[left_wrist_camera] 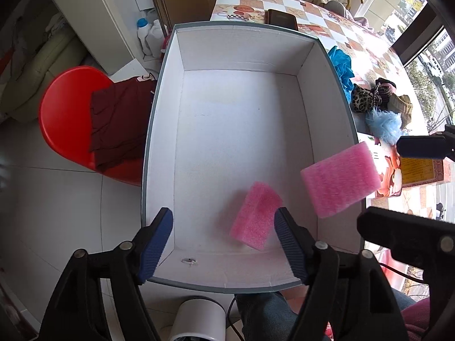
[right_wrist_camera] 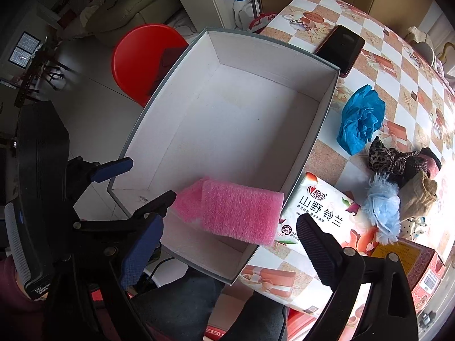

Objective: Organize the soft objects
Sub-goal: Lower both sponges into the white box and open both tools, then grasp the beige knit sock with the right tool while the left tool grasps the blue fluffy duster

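Note:
A large white box [left_wrist_camera: 159,130] with a grey rim hangs off the table edge. One pink foam block [left_wrist_camera: 256,216] lies on its floor near the front right corner. A second pink foam block [left_wrist_camera: 339,180] is in the air over the box's right wall, free of both grippers; it also shows in the right wrist view [right_wrist_camera: 239,213]. My left gripper [left_wrist_camera: 223,244] is open above the box's near end. My right gripper [right_wrist_camera: 227,244] is open just behind the falling block; its fingers [left_wrist_camera: 421,143] show at the right of the left wrist view.
On the checkered table [right_wrist_camera: 398,65] lie a blue crumpled cloth [right_wrist_camera: 361,119], a leopard-print scrunchie pile [right_wrist_camera: 398,160], a light-blue fluffy puff [right_wrist_camera: 382,207], a tissue pack [right_wrist_camera: 321,213], an orange box [right_wrist_camera: 418,267] and a dark phone [right_wrist_camera: 341,49]. A red stool [left_wrist_camera: 65,119] with maroon cloth stands left.

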`<action>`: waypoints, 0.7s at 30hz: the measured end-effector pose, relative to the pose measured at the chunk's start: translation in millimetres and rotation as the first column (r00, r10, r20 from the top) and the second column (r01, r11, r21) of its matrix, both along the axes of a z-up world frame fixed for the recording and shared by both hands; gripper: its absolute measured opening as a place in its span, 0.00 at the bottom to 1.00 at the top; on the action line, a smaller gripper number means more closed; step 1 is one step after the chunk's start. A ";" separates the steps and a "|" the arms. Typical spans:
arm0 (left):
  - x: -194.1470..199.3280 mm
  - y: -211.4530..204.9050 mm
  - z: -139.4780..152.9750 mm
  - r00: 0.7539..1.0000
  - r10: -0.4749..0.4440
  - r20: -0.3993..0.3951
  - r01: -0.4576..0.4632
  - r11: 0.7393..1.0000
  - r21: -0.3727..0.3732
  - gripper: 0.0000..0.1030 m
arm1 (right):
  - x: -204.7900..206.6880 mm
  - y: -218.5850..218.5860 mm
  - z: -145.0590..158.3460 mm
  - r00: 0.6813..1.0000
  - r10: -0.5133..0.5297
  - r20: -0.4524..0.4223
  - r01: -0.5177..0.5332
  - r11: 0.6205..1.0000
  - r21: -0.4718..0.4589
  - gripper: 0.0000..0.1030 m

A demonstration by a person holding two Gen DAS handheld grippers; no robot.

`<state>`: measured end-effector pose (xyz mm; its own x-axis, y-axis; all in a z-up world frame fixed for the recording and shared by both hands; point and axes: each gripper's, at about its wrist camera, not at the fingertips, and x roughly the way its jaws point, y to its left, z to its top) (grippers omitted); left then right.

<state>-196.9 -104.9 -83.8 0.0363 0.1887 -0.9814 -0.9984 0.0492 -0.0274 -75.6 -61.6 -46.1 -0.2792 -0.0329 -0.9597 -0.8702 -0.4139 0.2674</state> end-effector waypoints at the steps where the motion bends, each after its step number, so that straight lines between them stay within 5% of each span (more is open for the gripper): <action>1: -1.4 0.5 1.3 1.000 0.007 0.004 -0.007 1.000 0.005 0.83 | 2.2 1.2 0.4 1.000 -0.009 -0.006 0.009 1.000 -0.004 0.95; 9: -3.7 16.6 17.4 0.997 0.053 0.048 -0.054 0.999 0.007 0.86 | 45.7 17.5 16.1 0.991 -0.131 -0.023 0.131 0.991 -0.001 0.99; 17: 54.6 43.9 55.9 0.992 -0.087 0.086 0.083 0.995 0.052 0.86 | 160.9 63.6 50.9 0.932 -0.363 0.015 0.362 0.931 0.043 0.99; 21: 98.4 61.1 62.6 0.981 -0.157 0.112 0.154 0.987 0.035 0.86 | 217.0 92.1 30.6 0.888 -0.452 0.090 0.453 0.891 0.002 0.99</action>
<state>-98.6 -43.8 -21.1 0.1788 0.1975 -0.9639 -0.9689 0.2057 -0.1375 141.4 30.5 -15.4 -0.1847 0.0593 -0.9810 -0.9818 0.0344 0.1870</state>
